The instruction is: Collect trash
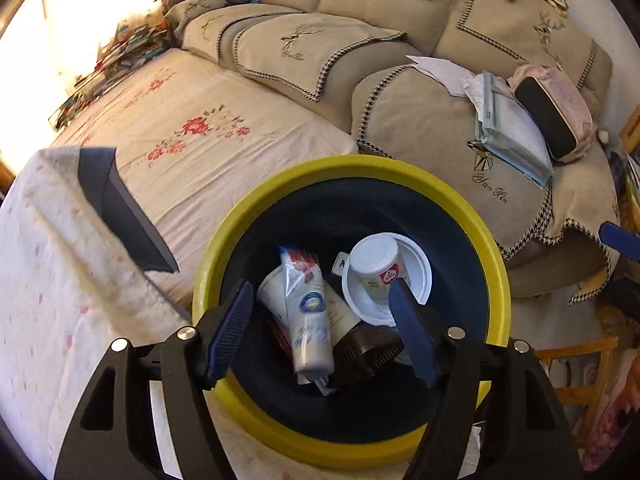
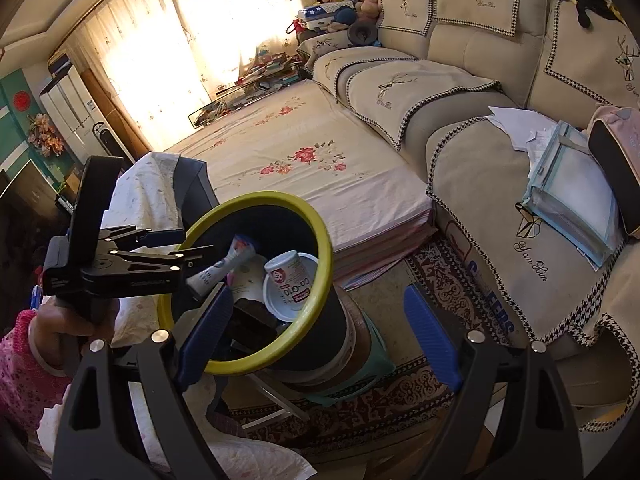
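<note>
Left wrist view: left gripper (image 1: pixel 322 304) spread wide, empty, over yellow-rimmed dark round bin (image 1: pixel 496 264) holding white plastic bottle (image 1: pixel 376 264), squeezed white tube (image 1: pixel 308 316). Right gripper (image 2: pixel 320 328) likewise released, empty, beside bin.

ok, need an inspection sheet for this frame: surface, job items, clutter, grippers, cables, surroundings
Surface: patterned rug under the bin.
Job's things: yellow-rimmed dark trash bin holding a white tube, a white plastic cup in a white bowl and a dark brown box.
Clutter: papers and a pink pouch on the beige sofa.
Grippers: left gripper open over the bin; right gripper open, empty.
Cables: nothing seen.
Surroundings: floral sheet, bright curtains.
</note>
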A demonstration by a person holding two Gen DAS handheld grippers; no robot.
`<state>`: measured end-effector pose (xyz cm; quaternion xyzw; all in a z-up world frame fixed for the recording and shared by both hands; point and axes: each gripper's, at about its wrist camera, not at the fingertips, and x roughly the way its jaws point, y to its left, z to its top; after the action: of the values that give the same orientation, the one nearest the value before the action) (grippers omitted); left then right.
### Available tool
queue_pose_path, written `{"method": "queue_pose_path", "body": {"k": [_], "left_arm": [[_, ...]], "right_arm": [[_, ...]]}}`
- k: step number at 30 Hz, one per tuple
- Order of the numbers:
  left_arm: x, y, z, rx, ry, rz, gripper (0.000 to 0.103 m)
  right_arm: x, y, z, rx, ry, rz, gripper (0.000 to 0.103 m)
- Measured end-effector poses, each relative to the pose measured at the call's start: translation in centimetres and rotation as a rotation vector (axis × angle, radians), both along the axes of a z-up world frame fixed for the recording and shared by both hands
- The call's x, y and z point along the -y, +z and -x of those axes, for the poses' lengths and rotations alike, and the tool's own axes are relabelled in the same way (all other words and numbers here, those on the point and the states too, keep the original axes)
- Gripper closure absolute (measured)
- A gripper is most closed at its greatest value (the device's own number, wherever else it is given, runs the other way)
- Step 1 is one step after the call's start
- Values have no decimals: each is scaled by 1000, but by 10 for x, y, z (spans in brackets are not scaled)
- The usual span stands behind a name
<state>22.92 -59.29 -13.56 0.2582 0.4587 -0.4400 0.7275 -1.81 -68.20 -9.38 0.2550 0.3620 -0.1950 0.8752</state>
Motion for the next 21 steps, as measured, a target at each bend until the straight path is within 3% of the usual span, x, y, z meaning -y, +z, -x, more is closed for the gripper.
{"method": "queue_pose_path", "body": {"k": [3,5,9,16,21], "left_arm": [[-41,15,0,-8,61,54,29],[-74,31,8,28,107,101,15],[-157,64,32,112,212,188,6],[-316,106,83,279,494,256,5],[-416,131,113,343,701,291,5]], "right_arm": [[-16,5,-4,5,31,18,19],[-32,9,-7,10,62,36,17],[-70,17,-14,15,138,81,16],[-142,35,-16,39,257,188,11],[-181,55,-11,87,310,259,9]]}}
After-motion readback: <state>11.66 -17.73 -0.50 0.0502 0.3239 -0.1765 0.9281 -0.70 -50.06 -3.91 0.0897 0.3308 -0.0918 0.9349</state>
